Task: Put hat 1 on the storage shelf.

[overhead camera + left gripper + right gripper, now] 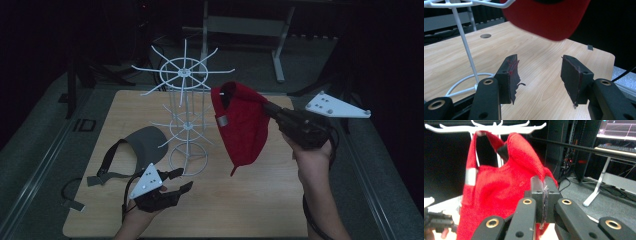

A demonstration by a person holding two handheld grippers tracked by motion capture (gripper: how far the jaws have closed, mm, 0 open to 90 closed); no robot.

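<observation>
No legible text, brand, number or sign appears in any view; the red cap (241, 125) hanging at the white wire rack (184, 107) bears a small grey tab on its strap, blank as far as can be told; the monitor (619, 128) beyond the rack in the right gripper view shows lines too blurred to read.

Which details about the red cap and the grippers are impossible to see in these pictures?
- Red cap: its strap meets a hook of the white rack; high view too small to tell whether it is hooked.
- Cap brim: cut off by the left gripper view's top edge.
- Right gripper: shut on cap; fabric between the pads hidden.
</observation>
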